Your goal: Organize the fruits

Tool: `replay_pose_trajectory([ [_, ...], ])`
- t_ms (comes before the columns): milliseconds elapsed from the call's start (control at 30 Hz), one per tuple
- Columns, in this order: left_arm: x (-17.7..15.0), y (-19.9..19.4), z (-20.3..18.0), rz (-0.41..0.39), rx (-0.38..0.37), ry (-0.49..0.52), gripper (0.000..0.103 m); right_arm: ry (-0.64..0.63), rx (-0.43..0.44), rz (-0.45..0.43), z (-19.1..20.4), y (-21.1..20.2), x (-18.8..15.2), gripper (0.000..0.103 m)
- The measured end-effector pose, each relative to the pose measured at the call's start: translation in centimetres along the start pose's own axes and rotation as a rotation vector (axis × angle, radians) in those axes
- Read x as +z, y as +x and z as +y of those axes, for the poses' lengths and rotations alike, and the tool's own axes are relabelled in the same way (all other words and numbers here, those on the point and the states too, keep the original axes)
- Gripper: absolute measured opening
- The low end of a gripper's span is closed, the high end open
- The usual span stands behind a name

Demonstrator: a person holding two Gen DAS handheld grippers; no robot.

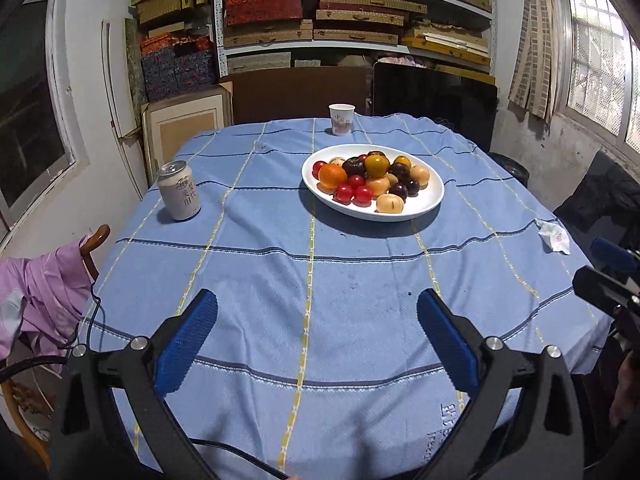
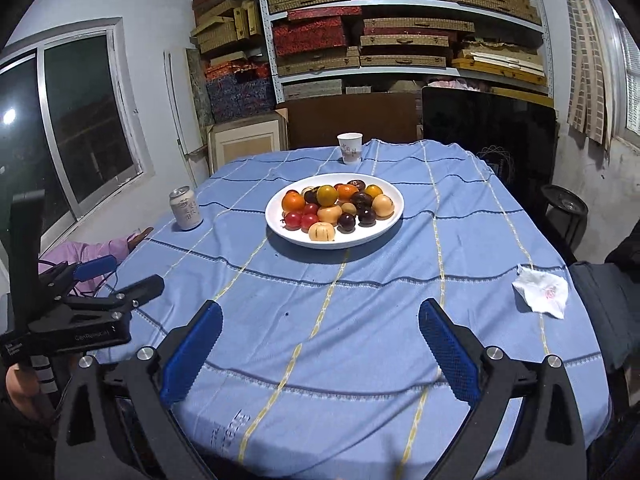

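Because the round fruits [image 1: 370,178] sit piled close together on the white plate [image 1: 430,204] in the middle of the table [image 1: 280,280], a careless poke could make one roll off the plate and onto the blue cloth. Both the left gripper [image 1: 316,338] and the right gripper [image 2: 320,340] are spread wide with nothing in them, well apart from the plate. I cannot tell what is in the paper cup [image 1: 341,119] or the can [image 1: 178,190].
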State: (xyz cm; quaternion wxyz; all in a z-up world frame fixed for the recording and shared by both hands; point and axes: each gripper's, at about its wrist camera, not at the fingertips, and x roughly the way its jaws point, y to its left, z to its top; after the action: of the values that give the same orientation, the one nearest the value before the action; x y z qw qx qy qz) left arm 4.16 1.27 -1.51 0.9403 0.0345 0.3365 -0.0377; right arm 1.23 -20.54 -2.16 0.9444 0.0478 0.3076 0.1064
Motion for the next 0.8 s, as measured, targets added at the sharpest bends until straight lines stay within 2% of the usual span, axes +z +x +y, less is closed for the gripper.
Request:
replay_pose_trajectory([
  [333, -0.36, -0.81, -0.34, -0.003, 0.020, 0.009, 0.098, 0.005, -0.018, 0.008, 0.03, -0.55, -0.91, 0.099],
  [600, -0.42, -0.75, -0.11, -0.002, -0.011, -0.011, 0.098, 0.016, -0.045, -0.001, -0.39, -0.80, -0.97, 0.099],
  [800, -0.37, 0.03, 0.08, 0.027, 0.033, -0.019, 0.098, 0.034, -0.043, 0.006, -0.74, -0.65, -0.95, 0.099],
])
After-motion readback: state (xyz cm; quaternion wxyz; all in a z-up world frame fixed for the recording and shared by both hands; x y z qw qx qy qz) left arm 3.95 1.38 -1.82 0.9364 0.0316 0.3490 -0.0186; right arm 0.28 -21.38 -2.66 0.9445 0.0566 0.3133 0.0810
